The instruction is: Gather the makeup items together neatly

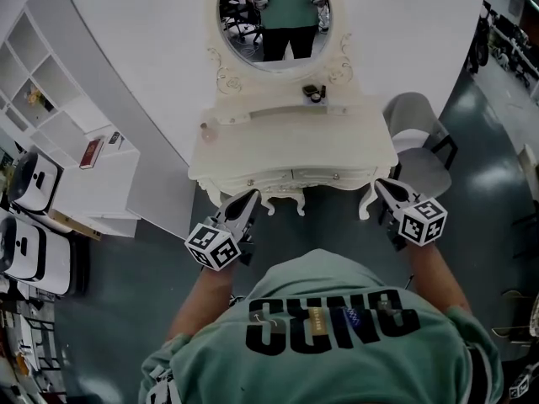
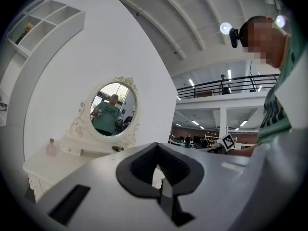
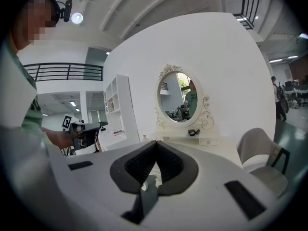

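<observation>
A white vanity table (image 1: 354, 146) with an oval mirror (image 1: 274, 15) stands in front of me. A small dark makeup item (image 1: 314, 93) lies on its raised shelf under the mirror, and a small pink bottle (image 1: 205, 130) stands at the tabletop's left end. My left gripper (image 1: 250, 197) hangs shut and empty just short of the table's front left edge. My right gripper (image 1: 380, 184) is shut and empty off the front right corner. In the left gripper view the shut jaws (image 2: 158, 147) point at the pink bottle (image 2: 51, 148) and dark item (image 2: 117, 148). The right gripper view (image 3: 155, 144) shows the dark item (image 3: 194, 132).
A grey chair (image 1: 417, 146) stands to the right of the table, close to my right gripper. A white shelf unit (image 1: 76, 133) with small things on it stands to the left. White cases (image 1: 25, 225) sit on the floor at far left.
</observation>
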`<control>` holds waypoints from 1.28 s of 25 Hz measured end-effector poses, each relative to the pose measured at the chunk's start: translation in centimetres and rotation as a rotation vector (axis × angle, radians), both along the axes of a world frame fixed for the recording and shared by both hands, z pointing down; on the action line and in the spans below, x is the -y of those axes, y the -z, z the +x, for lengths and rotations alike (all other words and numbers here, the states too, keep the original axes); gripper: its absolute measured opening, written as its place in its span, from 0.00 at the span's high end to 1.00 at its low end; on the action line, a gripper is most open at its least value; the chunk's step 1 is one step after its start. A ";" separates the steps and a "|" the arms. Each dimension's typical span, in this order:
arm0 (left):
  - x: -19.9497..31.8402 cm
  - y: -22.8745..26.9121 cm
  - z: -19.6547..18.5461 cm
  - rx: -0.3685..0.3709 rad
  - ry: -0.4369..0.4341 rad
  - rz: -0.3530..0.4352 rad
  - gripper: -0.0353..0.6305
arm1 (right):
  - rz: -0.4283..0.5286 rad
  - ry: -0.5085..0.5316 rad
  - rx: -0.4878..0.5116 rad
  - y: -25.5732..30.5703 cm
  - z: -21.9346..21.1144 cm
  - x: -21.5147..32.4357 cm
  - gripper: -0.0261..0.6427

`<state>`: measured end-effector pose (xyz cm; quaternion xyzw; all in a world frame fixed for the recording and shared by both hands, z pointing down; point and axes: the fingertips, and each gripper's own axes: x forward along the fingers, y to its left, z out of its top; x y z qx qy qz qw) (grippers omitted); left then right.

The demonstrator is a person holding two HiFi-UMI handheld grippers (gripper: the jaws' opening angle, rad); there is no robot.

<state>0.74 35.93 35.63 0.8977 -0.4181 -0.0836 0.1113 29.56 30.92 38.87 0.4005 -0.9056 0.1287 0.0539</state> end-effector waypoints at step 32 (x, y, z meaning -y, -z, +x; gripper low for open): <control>38.2 -3.3 -16.9 0.002 -0.233 -0.046 0.93 | -0.056 -0.151 -0.067 -2.5 -18.5 35.4 0.97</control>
